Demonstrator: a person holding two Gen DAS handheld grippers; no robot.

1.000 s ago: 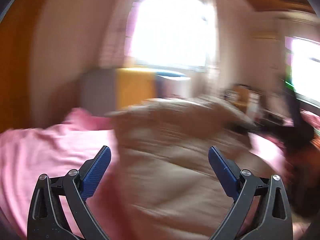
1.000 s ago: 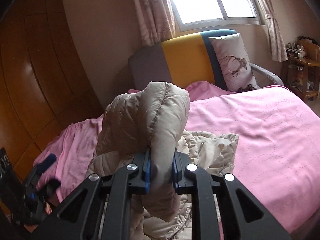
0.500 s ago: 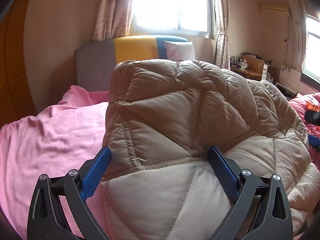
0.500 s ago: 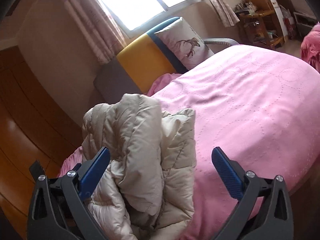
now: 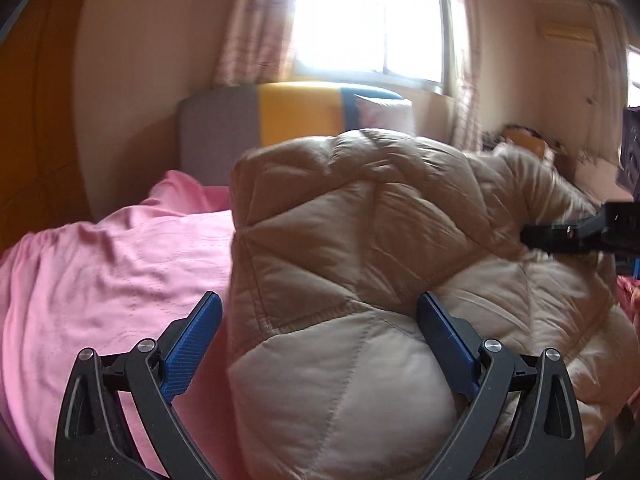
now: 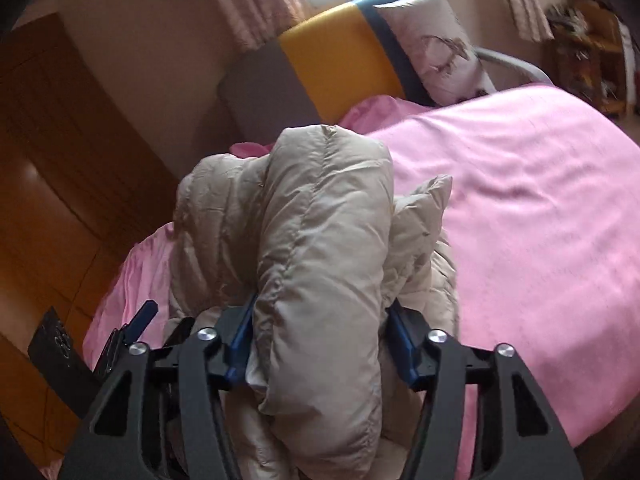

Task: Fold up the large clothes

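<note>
A beige quilted puffer jacket [image 5: 360, 240] lies bunched on the pink bedcover [image 5: 100, 264]. My left gripper [image 5: 319, 300] is open wide at the jacket's near corner; the padding bulges between its blue fingers and touches only the right one. In the right wrist view a thick upright fold of the jacket [image 6: 320, 240] fills my right gripper [image 6: 322, 308], whose jaws are closing with both blue pads against the fabric. The right gripper's black body [image 5: 580, 232] also shows at the right edge of the left wrist view. The left gripper's blue finger [image 6: 142, 316] pokes in at the lower left.
The pink bed [image 6: 520, 200] stretches to the right, with a grey, yellow and blue headboard [image 6: 340, 64] and a printed pillow [image 6: 436, 52] behind it. A wooden wardrobe [image 6: 48, 160] stands at the left. A cluttered wooden side table [image 6: 588, 52] sits far right under the curtained window.
The right gripper let go of a thin fold, opened wide, and has now closed in on a thicker fold of the jacket. The left gripper stayed open and dropped slightly toward the jacket's corner.
</note>
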